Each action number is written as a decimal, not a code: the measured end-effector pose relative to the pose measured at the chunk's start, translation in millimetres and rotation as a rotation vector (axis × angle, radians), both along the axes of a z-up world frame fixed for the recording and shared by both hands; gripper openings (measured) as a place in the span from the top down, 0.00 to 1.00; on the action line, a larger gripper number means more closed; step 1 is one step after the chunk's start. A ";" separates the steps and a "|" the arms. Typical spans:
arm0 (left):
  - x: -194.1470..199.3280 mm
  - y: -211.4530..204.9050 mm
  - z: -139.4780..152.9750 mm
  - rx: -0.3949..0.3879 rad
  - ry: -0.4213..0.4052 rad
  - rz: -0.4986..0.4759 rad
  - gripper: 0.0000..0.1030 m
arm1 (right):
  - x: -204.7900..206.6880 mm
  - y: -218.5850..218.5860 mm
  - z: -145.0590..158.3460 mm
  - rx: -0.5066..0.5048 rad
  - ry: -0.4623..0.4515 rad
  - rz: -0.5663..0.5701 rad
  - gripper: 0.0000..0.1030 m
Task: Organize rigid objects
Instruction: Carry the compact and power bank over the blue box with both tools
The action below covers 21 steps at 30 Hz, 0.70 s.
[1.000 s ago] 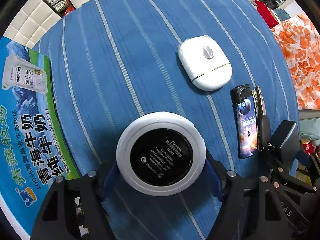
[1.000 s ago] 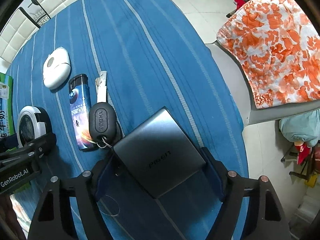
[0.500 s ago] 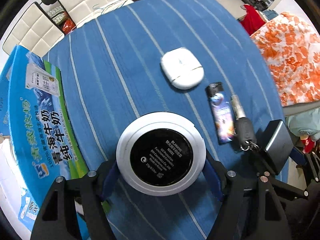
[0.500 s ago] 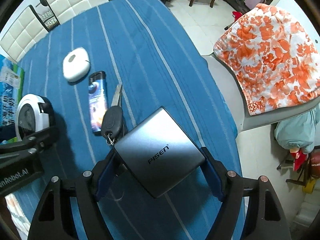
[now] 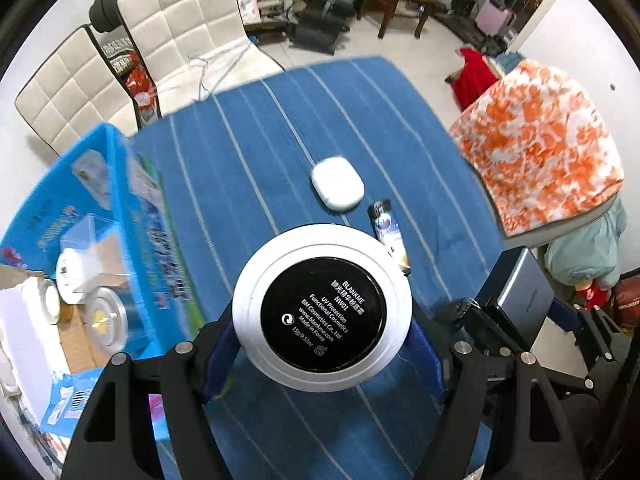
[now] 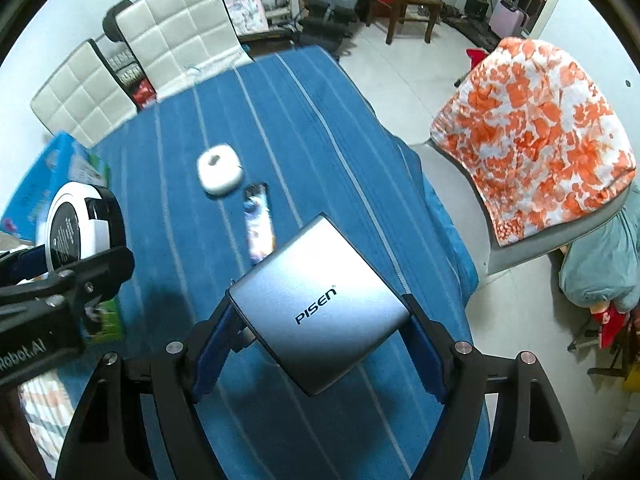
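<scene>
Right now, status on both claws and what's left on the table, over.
Left claw shut on round compact. Right claw shut on PISEN power bank. White case and lighter lie on blue tablecloth. Nothing blocking.

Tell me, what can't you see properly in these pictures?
- Car key: left wrist view, mostly hidden behind the round compact.
- Lighter: right wrist view, near end covered by the power bank.
- Blue box: left wrist view, printing motion-blurred, contents cut off by the edge.
</scene>
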<state>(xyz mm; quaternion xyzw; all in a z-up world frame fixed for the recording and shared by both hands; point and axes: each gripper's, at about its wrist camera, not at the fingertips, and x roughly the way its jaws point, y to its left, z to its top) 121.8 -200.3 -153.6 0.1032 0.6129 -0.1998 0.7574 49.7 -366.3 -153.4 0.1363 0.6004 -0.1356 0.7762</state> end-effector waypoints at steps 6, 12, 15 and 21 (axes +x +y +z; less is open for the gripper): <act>4.2 35.0 42.4 -0.057 -0.048 0.039 0.29 | -4.5 20.2 42.7 0.028 -0.064 0.025 0.22; 5.5 80.9 70.5 -0.107 -0.070 0.107 0.29 | -2.9 56.0 88.8 0.051 -0.131 0.079 0.22; 4.8 106.6 81.6 -0.122 -0.077 0.146 0.29 | 0.8 82.7 113.4 0.055 -0.176 0.128 0.22; 9.4 177.7 99.8 -0.110 -0.100 0.239 0.29 | 19.1 152.6 143.7 0.099 -0.246 0.242 0.22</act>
